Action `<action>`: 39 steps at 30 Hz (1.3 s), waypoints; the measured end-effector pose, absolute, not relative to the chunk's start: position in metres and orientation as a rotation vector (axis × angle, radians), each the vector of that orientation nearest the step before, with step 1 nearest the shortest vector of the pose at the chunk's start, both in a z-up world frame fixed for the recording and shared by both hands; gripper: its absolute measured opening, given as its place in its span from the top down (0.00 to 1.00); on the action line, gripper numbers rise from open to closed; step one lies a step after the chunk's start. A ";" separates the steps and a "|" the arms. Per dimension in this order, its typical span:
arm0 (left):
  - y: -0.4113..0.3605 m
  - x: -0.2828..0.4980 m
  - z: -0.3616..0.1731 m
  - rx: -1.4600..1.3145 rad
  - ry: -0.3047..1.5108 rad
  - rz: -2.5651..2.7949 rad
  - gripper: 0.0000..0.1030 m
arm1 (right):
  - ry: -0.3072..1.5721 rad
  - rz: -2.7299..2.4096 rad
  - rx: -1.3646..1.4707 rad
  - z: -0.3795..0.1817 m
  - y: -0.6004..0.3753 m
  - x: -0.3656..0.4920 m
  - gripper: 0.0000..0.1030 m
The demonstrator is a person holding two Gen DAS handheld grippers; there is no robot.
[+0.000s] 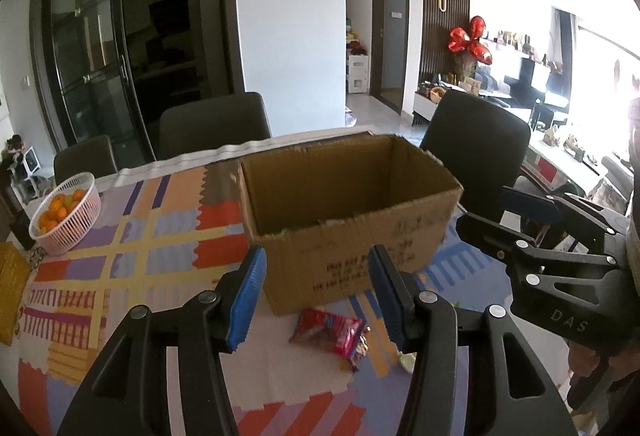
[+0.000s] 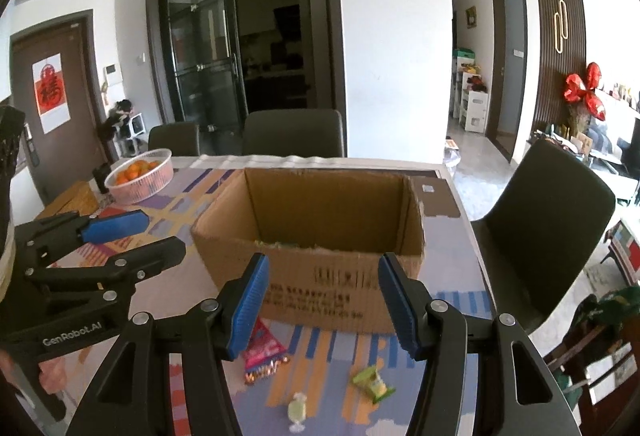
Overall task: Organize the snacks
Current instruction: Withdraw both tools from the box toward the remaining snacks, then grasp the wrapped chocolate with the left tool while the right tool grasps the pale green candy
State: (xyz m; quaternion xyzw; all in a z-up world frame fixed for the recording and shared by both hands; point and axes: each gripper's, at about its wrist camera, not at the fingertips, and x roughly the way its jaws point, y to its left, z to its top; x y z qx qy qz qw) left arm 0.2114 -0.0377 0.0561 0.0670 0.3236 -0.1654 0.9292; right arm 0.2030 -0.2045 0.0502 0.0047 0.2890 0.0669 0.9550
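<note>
Both grippers are released, nothing between the pads. Left gripper (image 1: 318, 294) hangs over the near side of the table, jaws apart, blue pads (image 1: 248, 300) framing the front wall of the box (image 1: 352, 220). Right gripper (image 2: 324, 302) is in the same pose beside it, jaws apart and empty; its pads (image 2: 400, 304) also frame the box front. Each gripper shows in the other's view: the right one at the right edge of my left camera (image 1: 508, 211), the left one at the left edge of my right camera (image 2: 136, 236). The box is open-topped cardboard, upright mid-table on the patterned cloth (image 1: 132, 244), dark print on the near face. Something greenish sits at the bottom against the near wall, can't tell what. Snacks still on the cloth, in front of the box: a red packet (image 1: 328, 334), pink-looking in the right view (image 2: 262, 356), just beside the box's near left corner; a green packet (image 2: 372, 384) further right and nearer to me; a small pale green wrapped piece (image 2: 297, 410) nearest, between the two. All three lie apart from each other and clear of both grippers. Basket of oranges (image 1: 66, 213) sits at the far left of the table, well apart from the box. Dark chairs (image 2: 294, 133) line the far side, and one stands at the right end.
</note>
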 end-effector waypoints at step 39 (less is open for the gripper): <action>-0.049 0.215 -0.110 0.089 0.974 -0.541 0.62 | 0.973 0.158 0.001 -0.099 -0.188 0.177 0.51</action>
